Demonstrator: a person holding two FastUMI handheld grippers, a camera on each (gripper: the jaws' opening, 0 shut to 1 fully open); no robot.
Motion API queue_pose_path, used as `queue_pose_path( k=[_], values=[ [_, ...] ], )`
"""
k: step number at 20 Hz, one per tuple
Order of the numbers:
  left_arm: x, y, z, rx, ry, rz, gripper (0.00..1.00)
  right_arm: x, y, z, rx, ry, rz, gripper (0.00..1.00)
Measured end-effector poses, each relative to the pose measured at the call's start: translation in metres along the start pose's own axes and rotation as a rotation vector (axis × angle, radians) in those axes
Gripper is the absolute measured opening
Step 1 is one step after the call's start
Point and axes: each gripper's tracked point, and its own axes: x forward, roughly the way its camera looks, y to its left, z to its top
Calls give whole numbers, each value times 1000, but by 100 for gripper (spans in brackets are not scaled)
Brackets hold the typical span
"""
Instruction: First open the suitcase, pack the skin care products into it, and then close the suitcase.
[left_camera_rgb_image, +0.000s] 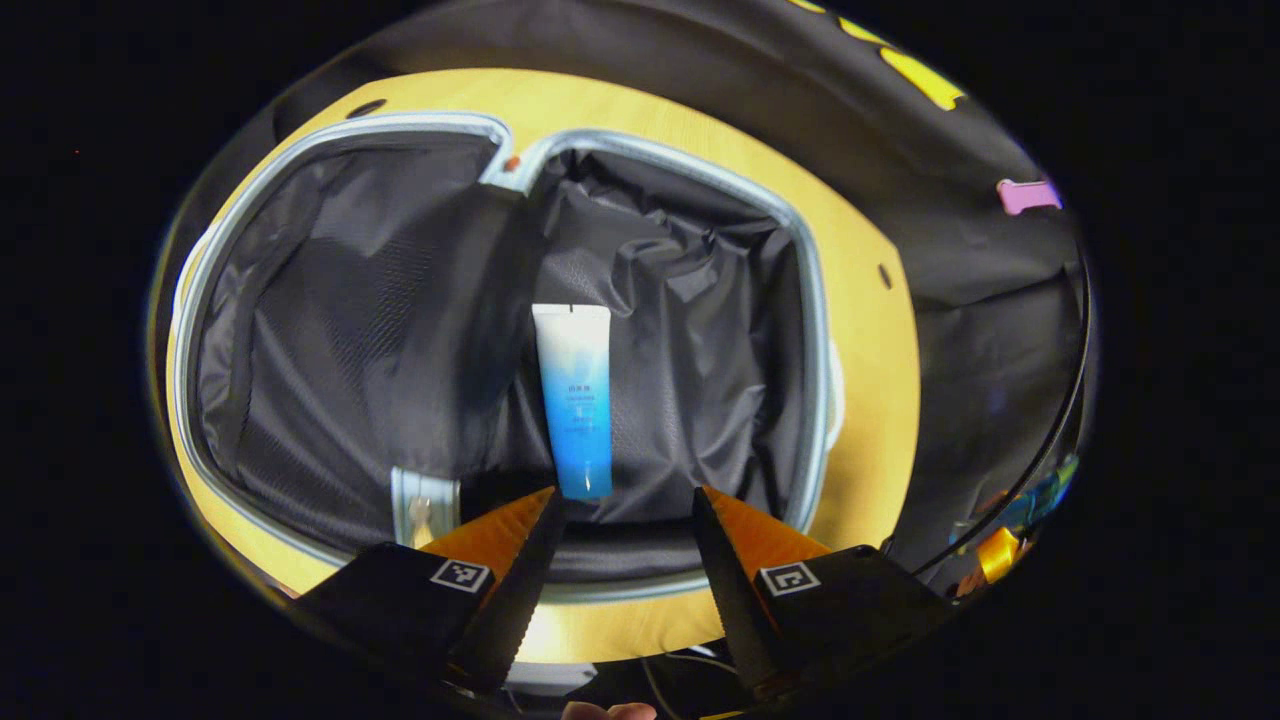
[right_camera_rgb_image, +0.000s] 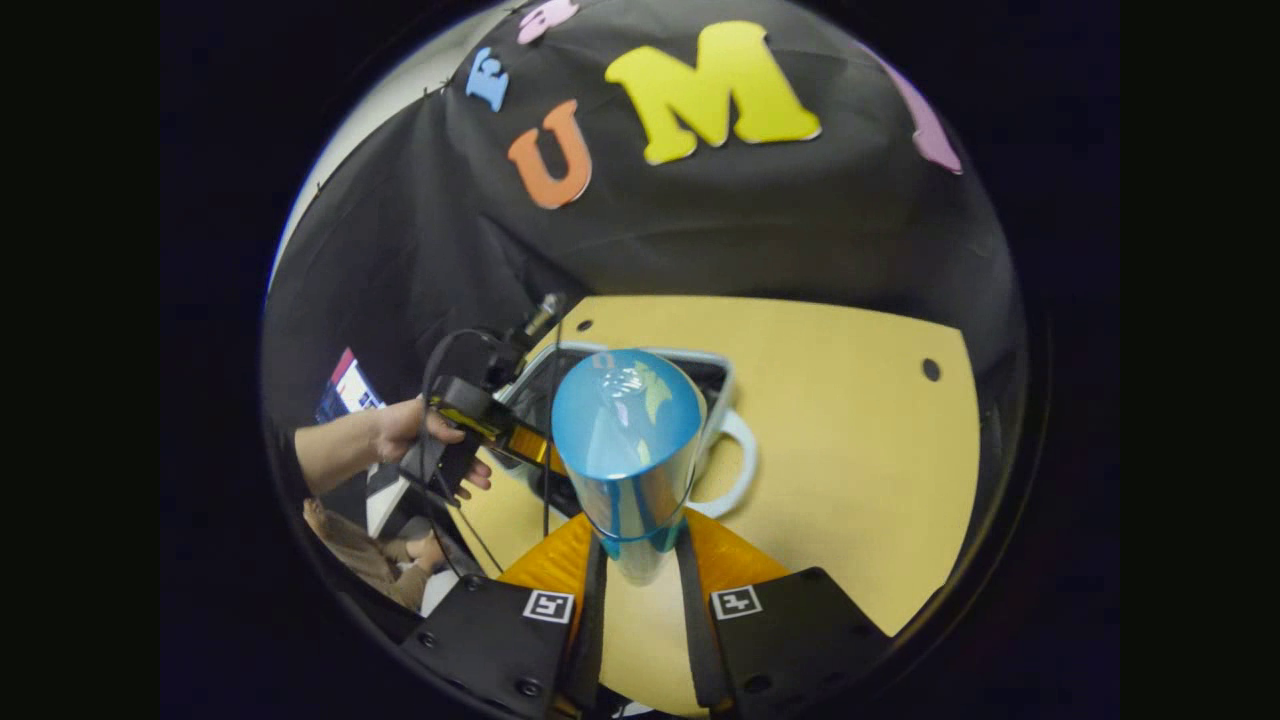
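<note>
Blue bottle clamped in the right gripper, both fingers pressed on its lower body, long axis running forward and up from the tips, domed cap end away from the camera. Carried above the bare yellow desk, near the desk's front edge. Beyond and slightly left of the bottle, the open suitcase, pale rim and looped handle toward the right gripper; so a forward, leftward carry likely needed before release into the lined half.

In the left gripper view: blue-and-white tube already lying on the dark lining of the suitcase's right compartment, beside the central hinge fold, long axis pointing straight away from the left gripper, cap end nearest its tips. Left gripper spread wide, holding nothing, poised just over the suitcase's near rim, tube's cap close to its left finger. Left half of the case mesh-lined.

Small print on the tube, too fine to read. No legible brand on the bottle.
</note>
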Motion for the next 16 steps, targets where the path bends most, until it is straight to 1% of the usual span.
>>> queue_pose_path(
  k=[1,2,3,5,6,7,8,9,10,11,13,15,16],
  values=[
    [-20,-8,-4,-5,-87,-41,83,22,7,3,-22,54,2,31],
    [-40,-13,-9,-1,-181,-71,94,46,12,4,-40,109,0,33],
    [-59,-14,-17,5,-273,-80,83,68,16,2,-42,168,-10,33],
    [-87,-7,-39,35,-420,-60,84,110,20,-6,21,289,-5,33],
    [-99,-3,-54,60,-474,-45,84,125,19,-12,68,361,-22,33],
    [-109,0,-69,80,-519,-27,84,143,14,-18,102,416,-60,33],
    [-116,3,-82,81,-550,-25,85,157,7,-25,112,469,-100,31],
    [-120,0,-98,65,-556,-42,85,169,1,-34,106,518,-136,33],
    [-124,-2,-111,38,-558,-65,86,176,-5,-39,120,559,-169,33],
    [-130,-1,-119,11,-571,-79,86,184,-9,-43,155,588,-199,34],
    [-144,1,-128,-20,-611,-100,86,197,-16,-52,269,643,-254,33],
    [-153,10,-130,-32,-636,-86,86,209,-21,-56,355,665,-297,31],
    [-157,17,-130,-40,-647,-73,86,213,-24,-57,363,672,-316,33]
  ],
)
